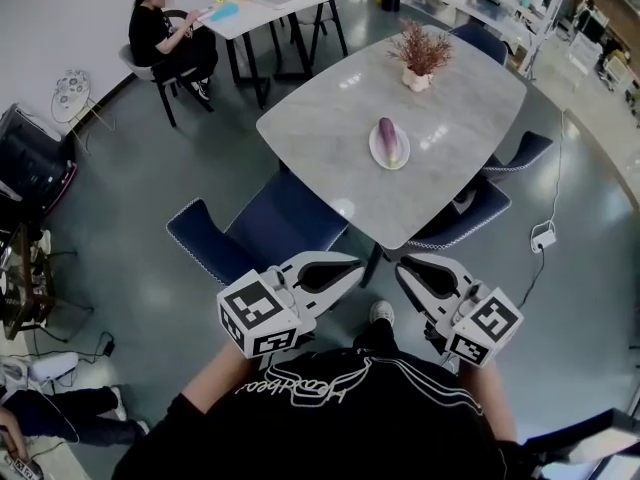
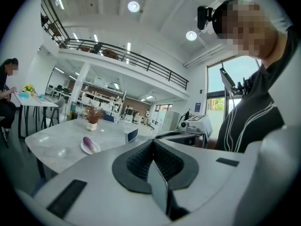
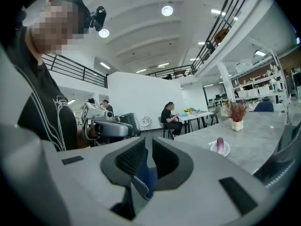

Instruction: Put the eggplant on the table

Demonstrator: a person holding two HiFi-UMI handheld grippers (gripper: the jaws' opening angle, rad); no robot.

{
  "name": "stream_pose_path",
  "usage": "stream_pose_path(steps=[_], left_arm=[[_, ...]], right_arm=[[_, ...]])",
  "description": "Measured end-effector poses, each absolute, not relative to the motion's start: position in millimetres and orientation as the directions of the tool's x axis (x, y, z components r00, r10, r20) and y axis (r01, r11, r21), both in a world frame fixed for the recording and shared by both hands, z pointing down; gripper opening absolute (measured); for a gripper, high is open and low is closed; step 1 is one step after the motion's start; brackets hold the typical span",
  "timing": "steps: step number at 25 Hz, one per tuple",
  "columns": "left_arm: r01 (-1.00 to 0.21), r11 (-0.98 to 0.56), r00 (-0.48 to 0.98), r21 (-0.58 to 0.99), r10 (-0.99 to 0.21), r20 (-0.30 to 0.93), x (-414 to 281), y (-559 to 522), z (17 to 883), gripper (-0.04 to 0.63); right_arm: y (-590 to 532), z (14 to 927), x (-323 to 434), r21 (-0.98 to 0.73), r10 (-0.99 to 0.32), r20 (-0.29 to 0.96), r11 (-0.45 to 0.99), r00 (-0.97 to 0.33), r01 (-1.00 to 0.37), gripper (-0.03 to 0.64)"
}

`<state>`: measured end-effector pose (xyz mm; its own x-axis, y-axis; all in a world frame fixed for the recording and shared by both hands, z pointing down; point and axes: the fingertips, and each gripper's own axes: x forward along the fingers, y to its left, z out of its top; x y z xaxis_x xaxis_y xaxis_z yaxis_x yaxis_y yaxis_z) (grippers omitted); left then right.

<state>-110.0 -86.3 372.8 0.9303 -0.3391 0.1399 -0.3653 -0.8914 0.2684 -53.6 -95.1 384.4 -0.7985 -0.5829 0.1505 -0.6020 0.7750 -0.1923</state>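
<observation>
Closest in, at 6 o'clock of the head view, is the wearer's black top (image 1: 330, 418) with white lettering. Just beyond it the two tools are held side by side, each with its marker cube toward the body and its tips pointing to 12 o'clock. The left tool (image 1: 352, 265) has its jaws pressed together with nothing between them; its own view shows the ribbed pads (image 2: 140, 162) meeting at the tip. The right tool (image 1: 402, 266) shows a narrow slit between its pads (image 3: 130, 159) and pinches nothing (the blue seen through the slit looks like a chair below it). A light shoe (image 1: 381, 312) shows on the grey floor between the tools. Past the left tool stands a navy chair (image 1: 270, 230), pushed up to the near edge of a large grey desk (image 1: 320, 118). The eggplant (image 1: 389, 140), purple and pale at one end, lies on a white plate (image 1: 374, 151) near the middle of that desk, at about 12 o'clock from the tools and well apart from both. Farther along the desk, at 1 o'clock from the plate, is a white vase of dried reddish stems (image 1: 420, 60). At 11 o'clock a seated person (image 1: 160, 38) in black works at a smaller desk (image 1: 262, 10).
</observation>
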Motion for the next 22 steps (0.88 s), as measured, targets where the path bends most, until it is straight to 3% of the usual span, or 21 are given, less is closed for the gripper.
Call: stream_pose_path(steps=[11, 22], left_arm=[[-0.346, -0.909, 0.936, 0.235, -0.318, 0.148, -104, -22, 372, 0.008], [-0.365, -0.888, 0.931, 0.281, -0.345, 0.12, -70, 21, 356, 0.008]], right_arm=[[-22, 377, -68, -0.161, -0.554, 0.175, 0.799, -0.814, -0.579, 0.052], [21, 367, -31, -0.206, -0.572, 0.143, 0.781, -0.808, -0.59, 0.051]])
